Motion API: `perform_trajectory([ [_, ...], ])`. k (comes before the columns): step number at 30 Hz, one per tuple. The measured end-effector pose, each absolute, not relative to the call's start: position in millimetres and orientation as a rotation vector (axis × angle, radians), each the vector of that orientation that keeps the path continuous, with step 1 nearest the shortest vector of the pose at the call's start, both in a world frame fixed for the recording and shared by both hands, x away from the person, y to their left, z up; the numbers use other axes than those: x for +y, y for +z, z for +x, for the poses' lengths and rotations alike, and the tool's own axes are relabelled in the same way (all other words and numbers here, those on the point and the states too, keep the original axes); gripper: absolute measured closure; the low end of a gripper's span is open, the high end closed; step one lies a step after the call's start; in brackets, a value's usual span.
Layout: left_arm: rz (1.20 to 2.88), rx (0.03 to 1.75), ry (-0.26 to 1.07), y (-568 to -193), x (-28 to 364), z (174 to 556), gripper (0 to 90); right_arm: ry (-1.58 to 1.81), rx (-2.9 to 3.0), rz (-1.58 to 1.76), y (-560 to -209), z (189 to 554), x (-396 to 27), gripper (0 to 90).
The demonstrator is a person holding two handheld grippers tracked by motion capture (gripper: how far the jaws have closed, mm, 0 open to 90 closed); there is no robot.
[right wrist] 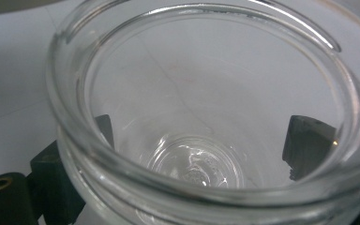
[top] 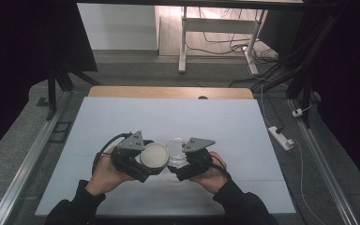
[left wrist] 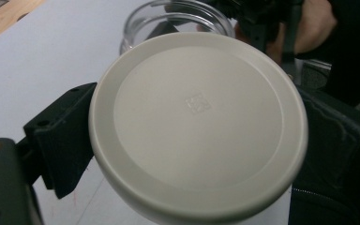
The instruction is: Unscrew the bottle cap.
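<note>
High view first, from the left: our left gripper [top: 146, 165] is clenched on a round off-white lid [top: 154, 157], held flat side up a little above the white worktop [top: 234, 126], near its front edge. Just to the right of it, our right gripper [top: 180, 164] grips a clear glass jar [top: 177, 149], its mouth open and facing the lid; the two look almost touching, though we cannot tell whether they meet.

We judge the lid to be light and stiff, likely plastic, with a smooth matte skin that could slide between the jaws if we twist hard. The rim is the place to hold it, and in the left gripper view the jaws do press its edge from opposite sides, leaving the face of the lid [left wrist: 198, 126] free. That face is plain cream, with a shallow raised ring near the border and a small stamped mark at the middle.

The jar we take to be heavier, rigid, slick and breakable, so it wants a firm squeeze on the body below the neck, not on the lip. In the right gripper view the jaws show through the glass on either side of the jar [right wrist: 206, 187], which has a thick rounded lip, a ribbed neck and an embossed bottom, and holds nothing.
</note>
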State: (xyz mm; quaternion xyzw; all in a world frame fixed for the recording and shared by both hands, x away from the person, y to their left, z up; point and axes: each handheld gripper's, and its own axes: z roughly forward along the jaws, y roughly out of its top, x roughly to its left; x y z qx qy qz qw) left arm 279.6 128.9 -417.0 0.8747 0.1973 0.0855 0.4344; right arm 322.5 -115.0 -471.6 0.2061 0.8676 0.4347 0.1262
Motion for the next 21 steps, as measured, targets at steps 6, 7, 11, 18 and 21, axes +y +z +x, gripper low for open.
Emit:
perform_trajectory([
  [6, 2.177, 0.465, 0.2, -422, 125, 275, 8.0, 1.262, 2.506, 0.625, -471, 332, -117, 6.6],
  [7, 2.177, 0.463, 0.2, -423, 125, 274, 8.0, 1.26, 2.503, 0.627, -471, 333, -117, 6.6],
  [11, 2.176, 0.452, 0.19, -427, 123, 273, 8.0, 1.256, 2.492, 0.637, -470, 339, -117, 6.6],
  [18, 2.164, 0.448, 0.17, -435, 123, 272, 8.0, 1.246, 2.481, 0.662, -470, 350, -116, 6.6],
  [21, 2.172, 0.441, 0.167, -438, 122, 272, 8.0, 1.241, 2.478, 0.666, -471, 355, -115, 6.6],
])
